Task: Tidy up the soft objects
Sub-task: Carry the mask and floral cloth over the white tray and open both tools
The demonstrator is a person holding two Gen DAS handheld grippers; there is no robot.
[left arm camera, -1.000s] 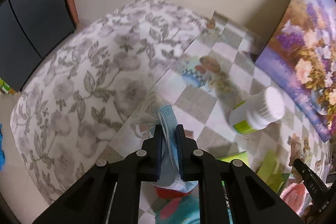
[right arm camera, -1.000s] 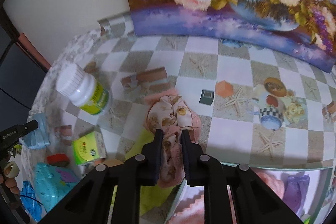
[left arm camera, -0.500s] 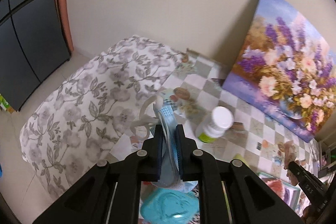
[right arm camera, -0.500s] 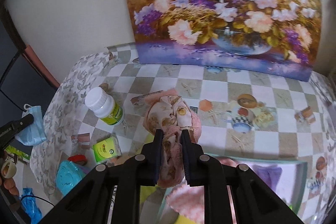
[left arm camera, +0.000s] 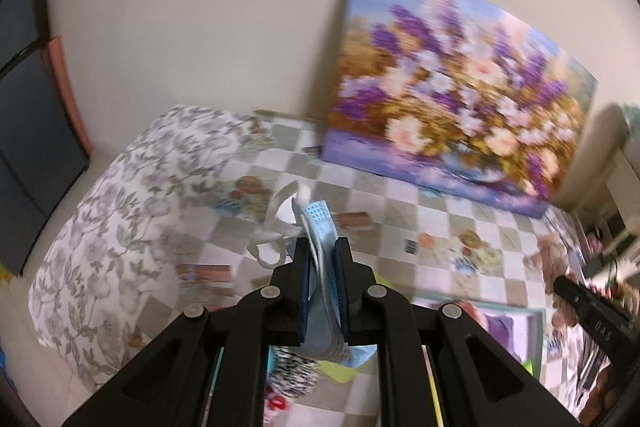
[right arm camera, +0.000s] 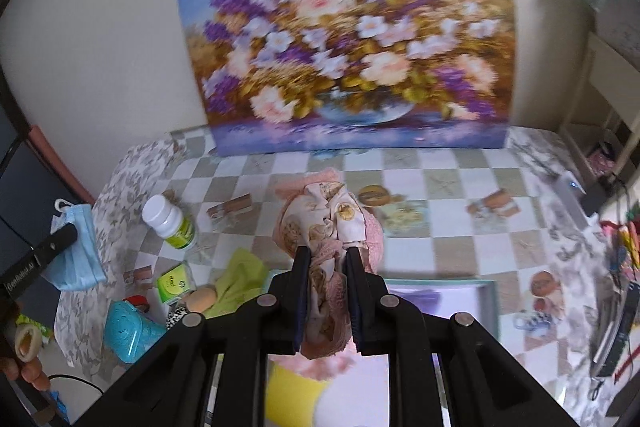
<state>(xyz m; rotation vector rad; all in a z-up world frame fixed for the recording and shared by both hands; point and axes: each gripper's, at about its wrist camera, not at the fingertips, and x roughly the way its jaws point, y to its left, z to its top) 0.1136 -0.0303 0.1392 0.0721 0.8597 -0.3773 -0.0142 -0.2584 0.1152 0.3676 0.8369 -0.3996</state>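
My left gripper [left arm camera: 322, 247] is shut on a light blue face mask [left arm camera: 320, 227], its white ear loops [left arm camera: 276, 227] hanging to the left, held well above the table. The mask also shows at the left of the right wrist view [right arm camera: 78, 251]. My right gripper [right arm camera: 327, 255] is shut on a pink, floral-patterned bunched cloth [right arm camera: 328, 223], held above a pale teal-rimmed tray [right arm camera: 492, 303] that lies at the table's near edge and holds pink and yellow soft things.
On the checkered tablecloth [right arm camera: 440, 227] at the left stand a white pill bottle [right arm camera: 170, 223], a small green box [right arm camera: 176, 281], a lime cloth [right arm camera: 240, 279] and a turquoise case [right arm camera: 124, 331]. A flower painting [right arm camera: 348, 59] leans on the back wall.
Both grippers rose and pulled back from the table with their loads. The left view swung right towards the painting.
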